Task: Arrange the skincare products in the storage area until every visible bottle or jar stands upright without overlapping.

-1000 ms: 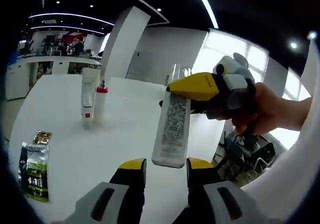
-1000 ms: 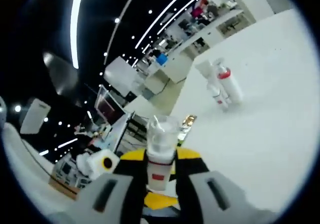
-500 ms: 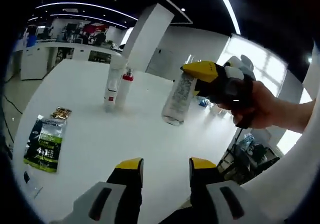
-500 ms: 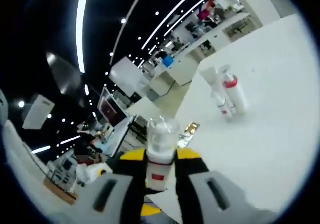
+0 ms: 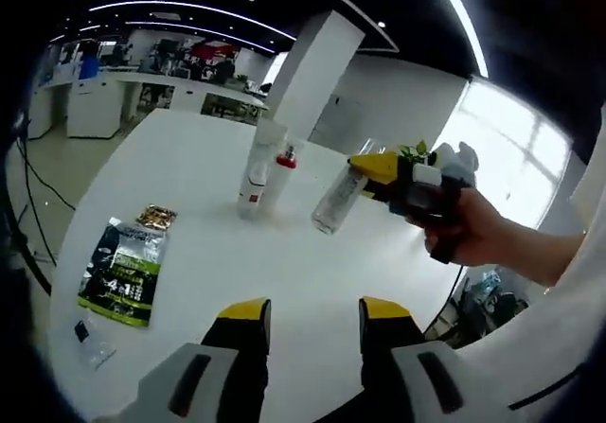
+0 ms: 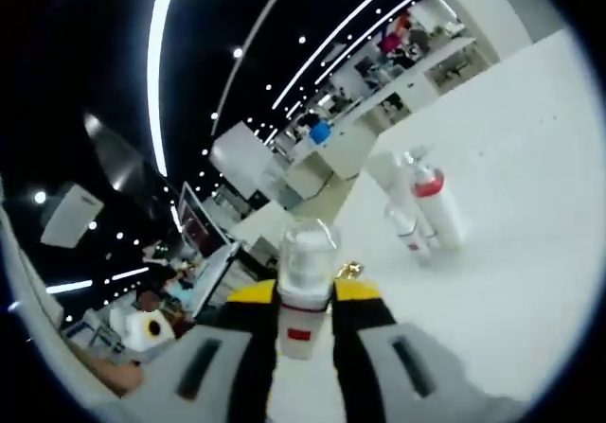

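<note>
Two containers stand upright and touching on the white tabletop (image 5: 189, 281): a white tube (image 5: 254, 172) and a red-capped bottle (image 5: 278, 179). Just beside them, the right gripper (image 5: 379, 169) holds a clear bottle (image 5: 337, 201) tilted above the tabletop, jaws clamped on it. The left gripper (image 5: 305, 315) hangs with jaws apart, holding nothing. A green packet (image 5: 125, 273) lies flat, well apart.

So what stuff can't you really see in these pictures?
- Clear bottle, right gripper view: its lower part is hidden between the right hand-held gripper jaws.
- Clear bottle label, left gripper view: print too small to read.
- Green packet, left gripper view: small words blurred.
- White tube, right gripper view: partly behind the red-capped bottle.
- Person's hand, left gripper view: the arm is cut off by the edge.
</note>
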Available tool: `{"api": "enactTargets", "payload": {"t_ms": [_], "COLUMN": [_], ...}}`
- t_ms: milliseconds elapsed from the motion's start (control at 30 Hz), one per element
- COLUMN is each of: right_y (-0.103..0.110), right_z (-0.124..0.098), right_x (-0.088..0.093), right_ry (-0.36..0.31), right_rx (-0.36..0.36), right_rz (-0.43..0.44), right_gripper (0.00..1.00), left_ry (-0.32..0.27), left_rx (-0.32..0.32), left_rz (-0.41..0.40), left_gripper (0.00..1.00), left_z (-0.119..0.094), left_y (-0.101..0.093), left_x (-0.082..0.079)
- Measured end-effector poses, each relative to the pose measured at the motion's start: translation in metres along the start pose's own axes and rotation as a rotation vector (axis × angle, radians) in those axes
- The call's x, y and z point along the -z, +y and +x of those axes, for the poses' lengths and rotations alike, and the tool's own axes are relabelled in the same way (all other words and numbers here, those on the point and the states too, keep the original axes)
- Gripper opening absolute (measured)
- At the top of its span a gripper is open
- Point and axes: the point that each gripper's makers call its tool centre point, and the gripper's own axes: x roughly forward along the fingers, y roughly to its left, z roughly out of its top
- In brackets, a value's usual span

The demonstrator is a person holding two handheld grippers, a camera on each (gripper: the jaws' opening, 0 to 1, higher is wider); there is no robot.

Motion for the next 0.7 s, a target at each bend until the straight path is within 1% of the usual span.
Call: {"api": "enactTargets", "payload": {"t_ms": [133, 233, 300, 400, 500, 567, 667, 700], "right_y": [-0.015, -0.032, -0.038, -0.049, -0.056, -0.061, -0.07, -0.071], "right_z": [0.005, 0.009, 0.012, 0.017, 0.024, 0.028, 0.031, 0.033], "right_x": [0.004, 0.006, 0.007, 0.006, 0.006, 0.005, 0.006, 0.007], "right_ry": [0.001, 0.001, 0.015, 0.028, 0.036, 0.04, 0.066, 0.07], "right_rx": [0.011, 0.041, 0.031, 0.044, 0.055, 0.057, 0.085, 0.089], "right_rz": [-0.006, -0.07, -0.067, -0.138, -0.158, -0.18, -0.265, -0.28], "right_gripper": [0.19, 0.19, 0.19, 0.19, 0.19, 0.19, 0.19, 0.19], "left_ry": [0.025, 0.032, 0.037, 0.04, 0.015, 0.012, 0.013, 0.011], "left_rx": [-0.016, -0.022, -0.029, -0.042, -0.055, -0.068, -0.094, -0.1], "left_rz": [0.003, -0.012, -0.015, -0.012, -0.043, -0.055, -0.064, -0.07], "left_gripper": [0.37, 0.37, 0.37, 0.37, 0.37, 0.37, 0.37, 0.37], "left_z": [0.005, 0.01, 0.013, 0.017, 0.017, 0.017, 0.016, 0.015], "left_y": [0.001, 0.0, -0.001, -0.002, 0.0, 0.003, 0.006, 0.008], "left_x": [0.004, 0.003, 0.002, -0.003, -0.009, -0.01, -0.009, -0.008]}}
